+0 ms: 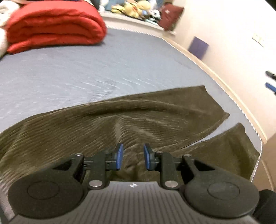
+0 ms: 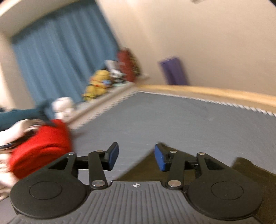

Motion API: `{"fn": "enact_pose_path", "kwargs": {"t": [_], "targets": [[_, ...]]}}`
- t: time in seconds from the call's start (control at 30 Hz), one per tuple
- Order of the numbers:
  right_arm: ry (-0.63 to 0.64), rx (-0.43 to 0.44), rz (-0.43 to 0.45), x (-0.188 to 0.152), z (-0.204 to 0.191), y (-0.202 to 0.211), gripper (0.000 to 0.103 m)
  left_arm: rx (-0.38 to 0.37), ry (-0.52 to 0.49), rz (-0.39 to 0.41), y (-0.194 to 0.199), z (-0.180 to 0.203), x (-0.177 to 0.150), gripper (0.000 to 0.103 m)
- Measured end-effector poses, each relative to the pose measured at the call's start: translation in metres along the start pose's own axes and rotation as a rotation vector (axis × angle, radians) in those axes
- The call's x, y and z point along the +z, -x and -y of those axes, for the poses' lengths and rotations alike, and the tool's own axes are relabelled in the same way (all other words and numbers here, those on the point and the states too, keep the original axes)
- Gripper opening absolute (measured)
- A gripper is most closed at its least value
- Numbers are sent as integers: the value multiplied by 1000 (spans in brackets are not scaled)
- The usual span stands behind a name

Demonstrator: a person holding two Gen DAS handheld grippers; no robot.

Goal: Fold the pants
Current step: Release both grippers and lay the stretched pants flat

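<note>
- In the left wrist view the left gripper sat nearest, its jaws set a narrow gap apart, the blue pads clear of each other with nothing pinched between them.
- Just beyond and beneath those pads lay the pants, olive-brown corduroy, spread across the near part of the bed with a rumpled ridge running away from the jaws.
- Both legs showed only in this view: one reached toward the right edge of the mattress, the other lay nearer and lower right, with a sliver of grey sheet between them.
- In the right wrist view the right gripper held its jaws clearly wider, and they were empty; grey sheet showed through the gap.
- That view caught only a dark corner of the pants at its lower right, partly behind the right-hand finger, and the whole picture was blurred.
- Farther off, a folded red blanket rested on the bed's far left; the left view showed its layers sharply, the right view only a red smear.
- A purple board leaned by the wall beyond the wooden bed frame.
- Farthest, plush toys lined a ledge in both views; the blue curtain behind them appeared only in the right view.
</note>
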State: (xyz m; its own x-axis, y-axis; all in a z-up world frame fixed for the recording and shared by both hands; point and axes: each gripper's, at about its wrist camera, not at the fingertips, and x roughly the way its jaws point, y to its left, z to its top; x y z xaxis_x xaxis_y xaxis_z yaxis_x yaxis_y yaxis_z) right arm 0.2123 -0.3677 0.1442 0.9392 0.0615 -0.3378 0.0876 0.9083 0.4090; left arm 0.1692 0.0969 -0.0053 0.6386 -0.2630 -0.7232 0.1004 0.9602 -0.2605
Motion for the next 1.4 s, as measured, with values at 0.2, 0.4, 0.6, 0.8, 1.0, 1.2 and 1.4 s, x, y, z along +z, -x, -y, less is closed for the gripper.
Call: {"fn": "enact_pose_path", "kwargs": {"t": [0.2, 0.4, 0.6, 0.8, 1.0, 1.2, 1.4], "targets": [[119, 244, 3, -3, -79, 62, 65, 119, -48, 72, 83, 2, -27, 46], [143, 368, -169, -50, -123, 74, 65, 312, -31, -37, 97, -28, -80, 49], [358, 386, -318, -125, -146, 58, 65, 327, -76, -81, 97, -37, -97, 49], [497, 376, -494, -203, -141, 51, 65, 367, -144, -221, 62, -55, -123, 53], [674, 392, -482, -217, -152, 51, 65, 312, -36, -290, 50, -79, -123, 62], [573, 380, -418, -192, -146, 53, 78, 314, 2, -172, 63, -63, -96, 74], [577, 291, -423, -197, -146, 41, 80, 322, 41, -131, 57, -53, -75, 78]]}}
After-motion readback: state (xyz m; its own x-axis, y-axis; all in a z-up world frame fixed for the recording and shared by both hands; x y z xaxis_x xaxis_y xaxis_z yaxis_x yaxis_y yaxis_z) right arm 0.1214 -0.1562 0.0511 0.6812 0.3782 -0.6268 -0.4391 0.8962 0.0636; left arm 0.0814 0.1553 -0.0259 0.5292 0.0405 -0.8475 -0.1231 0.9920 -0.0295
